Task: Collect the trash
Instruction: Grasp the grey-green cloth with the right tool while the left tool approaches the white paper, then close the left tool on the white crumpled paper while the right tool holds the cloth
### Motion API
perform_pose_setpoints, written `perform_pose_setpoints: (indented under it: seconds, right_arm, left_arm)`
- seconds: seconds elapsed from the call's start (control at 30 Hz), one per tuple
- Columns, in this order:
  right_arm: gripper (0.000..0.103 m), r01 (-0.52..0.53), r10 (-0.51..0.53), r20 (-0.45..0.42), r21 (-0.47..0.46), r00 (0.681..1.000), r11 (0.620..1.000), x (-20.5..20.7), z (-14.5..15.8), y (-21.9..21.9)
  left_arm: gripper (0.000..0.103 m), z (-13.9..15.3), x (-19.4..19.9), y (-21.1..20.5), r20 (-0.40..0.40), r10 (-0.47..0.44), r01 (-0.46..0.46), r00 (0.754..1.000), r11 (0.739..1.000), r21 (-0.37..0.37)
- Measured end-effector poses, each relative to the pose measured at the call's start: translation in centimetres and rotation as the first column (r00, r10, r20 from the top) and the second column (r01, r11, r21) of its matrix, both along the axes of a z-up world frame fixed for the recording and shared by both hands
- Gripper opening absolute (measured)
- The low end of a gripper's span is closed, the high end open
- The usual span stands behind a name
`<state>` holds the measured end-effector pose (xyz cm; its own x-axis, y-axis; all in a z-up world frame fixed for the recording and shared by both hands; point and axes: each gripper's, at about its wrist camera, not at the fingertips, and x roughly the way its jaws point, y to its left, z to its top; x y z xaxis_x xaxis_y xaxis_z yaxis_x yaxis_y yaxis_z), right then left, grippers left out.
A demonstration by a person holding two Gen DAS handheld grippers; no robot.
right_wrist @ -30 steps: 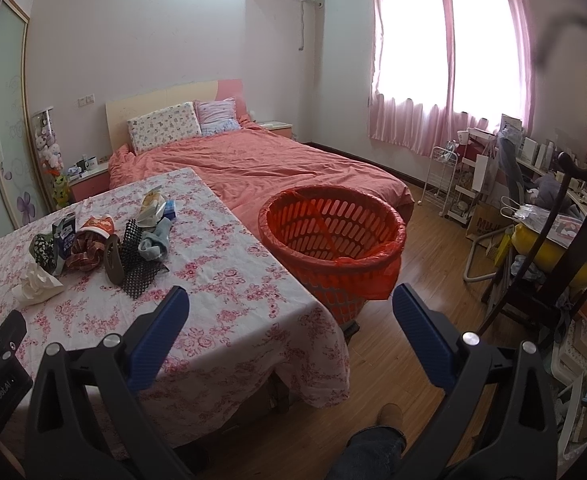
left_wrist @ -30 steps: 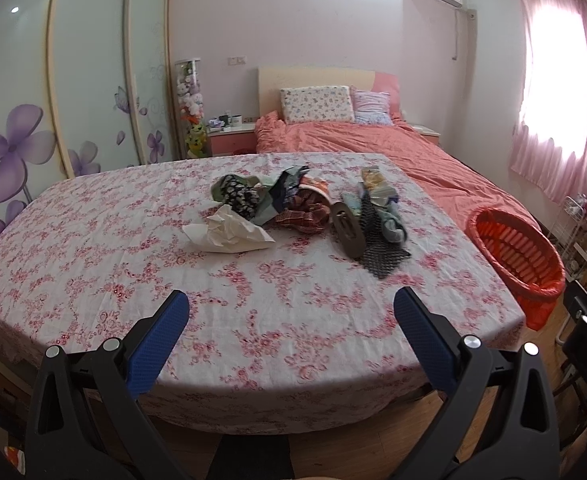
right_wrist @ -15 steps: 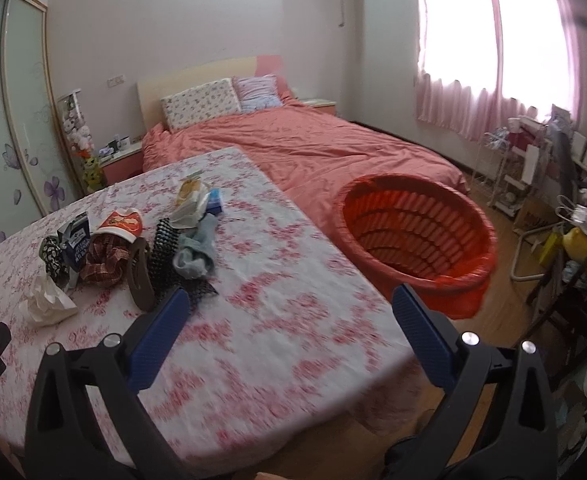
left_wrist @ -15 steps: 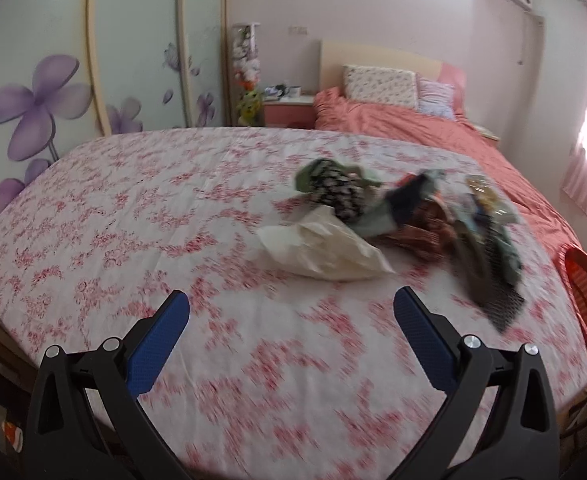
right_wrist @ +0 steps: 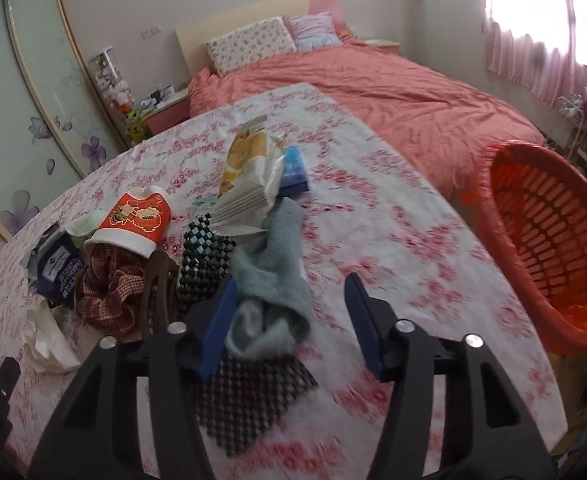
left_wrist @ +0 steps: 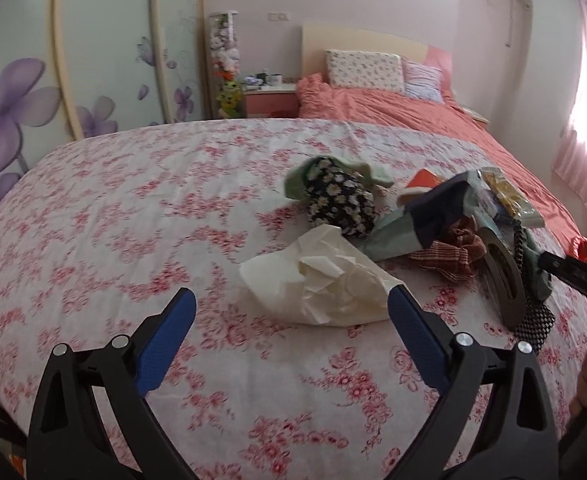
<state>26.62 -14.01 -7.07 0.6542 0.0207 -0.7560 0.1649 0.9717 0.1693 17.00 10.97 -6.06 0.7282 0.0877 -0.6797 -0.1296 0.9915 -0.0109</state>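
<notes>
Left gripper (left_wrist: 289, 312) spread wide, crumpled white paper (left_wrist: 317, 284) just ahead between its fingers, untouched. Right gripper (right_wrist: 289, 312) has just been closing, half-spread; pale blue cloth (right_wrist: 271, 288) lies by its left finger, not pinched. Advice: settle lower, centre the paper, then squeeze. Orange basket (right_wrist: 549, 240), right of right gripper, looks empty.

Bare table (left_wrist: 113, 220) lies open on the left of the litter pile (right_wrist: 161, 264). On its right, cloth runs clear to the orange basket (right_wrist: 553, 240) past the table edge.
</notes>
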Motion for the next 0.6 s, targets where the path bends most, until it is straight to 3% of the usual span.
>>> perform_pose_setpoints:
  seconds: [0.13, 0.23, 0.43, 0.6]
  right_arm:
    - [0.024, -0.027, 0.028, -0.046, 0.007, 0.999, 1.0, 1.3, -1.0, 0.0]
    - [0.011, -0.038, 0.039, -0.045, 0.025, 0.998, 0.999, 1.1, -1.2, -0.6]
    - [0.01, 0.045, -0.045, -0.006, -0.027, 0.999, 0.999, -0.5, 0.0, -2.6]
    - [0.01, 0.055, -0.055, -0.005, -0.033, 0.998, 0.998, -1.1, 0.0, -3.5]
  left_arm:
    - [0.096, -0.4, 0.9, -0.3, -0.014, -0.032, 0.031, 0.999, 0.999, -0.005]
    - [0.096, -0.7, 1.7, -0.1, -0.036, -0.043, 0.042, 0.998, 0.999, -0.029]
    - [0.082, -1.4, 2.9, 0.2, -0.081, -0.066, 0.061, 0.995, 0.996, -0.066]
    - [0.081, -2.2, 3.7, -0.1, -0.127, -0.092, 0.078, 0.988, 0.991, -0.111]
